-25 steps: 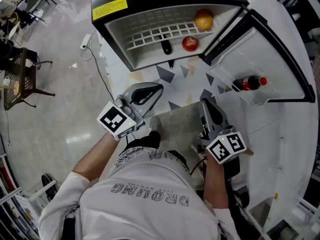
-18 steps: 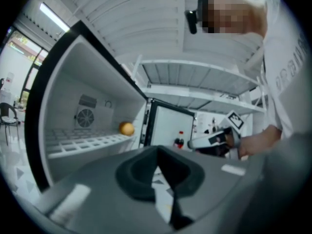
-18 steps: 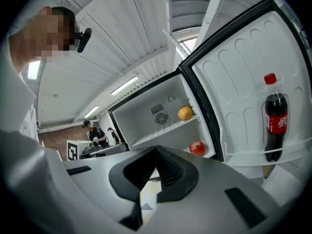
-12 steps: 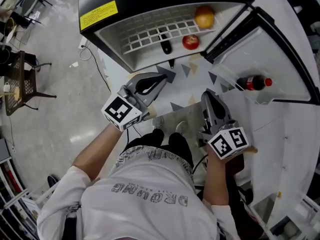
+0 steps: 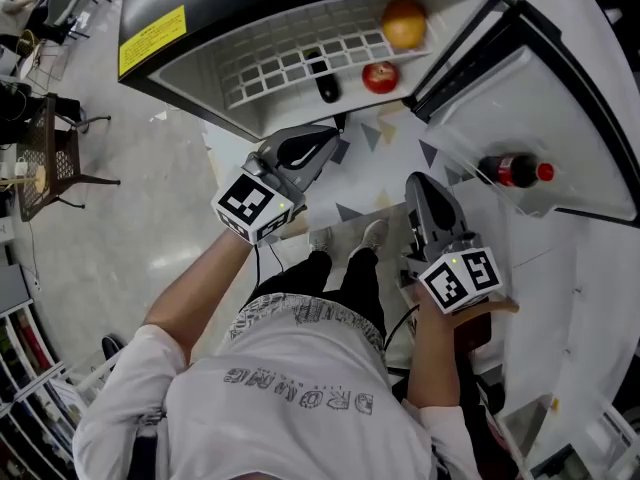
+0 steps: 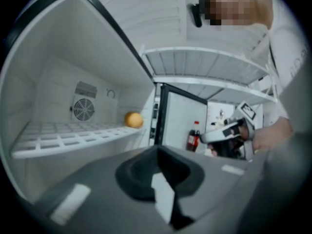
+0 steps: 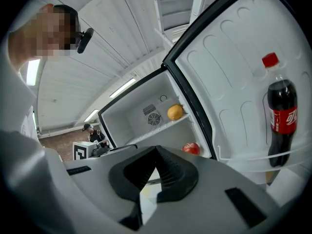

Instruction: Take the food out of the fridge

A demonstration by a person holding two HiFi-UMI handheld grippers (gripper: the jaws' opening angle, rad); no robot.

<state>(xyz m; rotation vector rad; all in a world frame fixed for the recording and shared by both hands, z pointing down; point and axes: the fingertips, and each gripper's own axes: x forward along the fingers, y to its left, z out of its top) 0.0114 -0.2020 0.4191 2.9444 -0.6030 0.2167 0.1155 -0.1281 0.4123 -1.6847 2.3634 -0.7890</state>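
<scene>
Both hands have pushed forward since a second ago, the left more than the right, and the fridge (image 5: 190, 23) now fills more of the top of the head view. I hold my left gripper (image 5: 322, 141) out on an extended forearm, roughly level and dipped slightly. Its tip is right at the fridge's open front, near the middle of the opening. Its jaws are pressed together with nothing between them.

My right gripper (image 5: 420, 184) sits back from the fridge, facing the corner where the cabinet meets the open door (image 5: 540, 78), with the elbow tucked close to my body. Its jaws are also closed and empty.

The orange (image 5: 404, 23) lies deep inside on the fridge's white wire shelf (image 5: 280, 63), at the hinge end. The apple (image 5: 380, 77) rests one level below, nearer the front at the same end. Both are ahead and to the right of the left gripper, untouched. A cola bottle (image 5: 512, 170) stands in the fridge door's shelf, beyond the right gripper.
</scene>
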